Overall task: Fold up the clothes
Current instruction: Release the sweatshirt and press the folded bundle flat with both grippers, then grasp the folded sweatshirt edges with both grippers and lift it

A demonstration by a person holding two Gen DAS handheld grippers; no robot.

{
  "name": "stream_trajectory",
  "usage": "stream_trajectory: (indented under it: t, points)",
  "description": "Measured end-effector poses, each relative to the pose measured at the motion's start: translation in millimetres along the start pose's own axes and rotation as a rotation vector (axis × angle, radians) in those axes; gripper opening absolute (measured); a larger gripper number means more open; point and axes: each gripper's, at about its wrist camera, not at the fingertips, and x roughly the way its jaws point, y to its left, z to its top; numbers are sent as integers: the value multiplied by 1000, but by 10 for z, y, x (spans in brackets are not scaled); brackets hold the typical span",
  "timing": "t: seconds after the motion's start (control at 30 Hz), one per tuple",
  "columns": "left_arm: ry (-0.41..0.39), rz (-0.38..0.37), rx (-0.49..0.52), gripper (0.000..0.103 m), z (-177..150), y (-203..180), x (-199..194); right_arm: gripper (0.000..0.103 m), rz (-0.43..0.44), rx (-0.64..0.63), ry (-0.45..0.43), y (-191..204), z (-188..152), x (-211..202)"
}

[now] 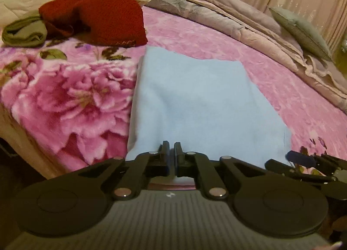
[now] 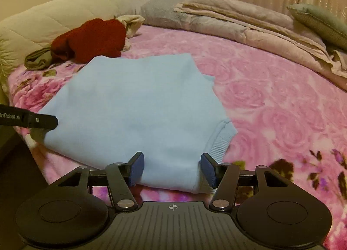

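Note:
A light blue sweatshirt (image 1: 195, 102) lies folded flat on the pink floral blanket; it also shows in the right wrist view (image 2: 138, 106). My left gripper (image 1: 171, 152) is shut on the sweatshirt's near edge. In the right wrist view the left gripper (image 2: 46, 122) reaches in at the sweatshirt's left side. My right gripper (image 2: 172, 167) is open, its blue pads astride the near ribbed hem, apart from the cloth. In the left wrist view the right gripper (image 1: 301, 158) sits at the sweatshirt's near right corner.
A dark red knit garment (image 1: 104, 17) and an olive garment (image 1: 23, 30) lie at the back left. Folded beige quilts (image 1: 249, 26) and a grey-green pillow (image 1: 303, 30) line the back right. The bed edge (image 1: 23, 145) drops off at the left.

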Motion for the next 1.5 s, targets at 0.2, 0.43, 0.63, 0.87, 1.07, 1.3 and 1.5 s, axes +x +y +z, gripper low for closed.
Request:
stream_trajectory:
  t: [0.2,0.43,0.63,0.87,1.07,1.3,1.5]
  points:
    - [49,69,24,11,-60,-211,-257,92,18,62,-6,-83,-1,-327]
    - [74,138,60,20,-232,-429,-568,92,7,138,28,-109,-126,-597]
    - [46,148,90,24,-364,-562,-873,92,13,172,4,-168,-216,-871]
    - [-38,13,20,12,-336,-279,-1001,92,72,233,-37,-328,-294,-945]
    - [-99,-113,18,4,14,40,-715,54,209,305,-66,-450,-7,-560]
    - [-32,-238,7,4,417,258,140,35,400,361,-59,-474,331,102]
    - [28,-274,-16,3,506,466,691,9,396,311,-13,-509,365,607]
